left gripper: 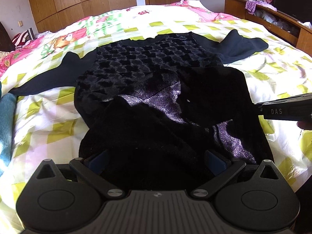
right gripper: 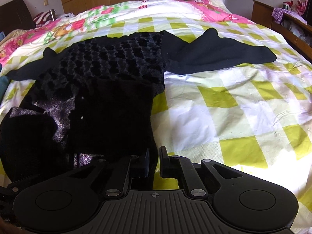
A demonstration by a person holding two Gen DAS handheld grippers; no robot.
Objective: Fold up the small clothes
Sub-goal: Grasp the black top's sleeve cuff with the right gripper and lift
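Sunlit bedroom, wooden wardrobe at the far wall, and a bed (right gripper: 224, 105) under a yellow-green check cover. Spread across it lies the black sweater (left gripper: 156, 64), velvety diamond-pattern front, both sleeves (right gripper: 218, 54) flung out left and right, presumably laid flat ready for folding. Its near hem is rumpled and turned up, showing a glittery lining. Left tool (left gripper: 156, 161) stands wide apart, straddling the near hem without gripping. Right tool (right gripper: 154, 162) sits at the sweater's right edge, jaws nearly together; whether cloth is pinched, I cannot tell. White lettering on its side reads "DAS".
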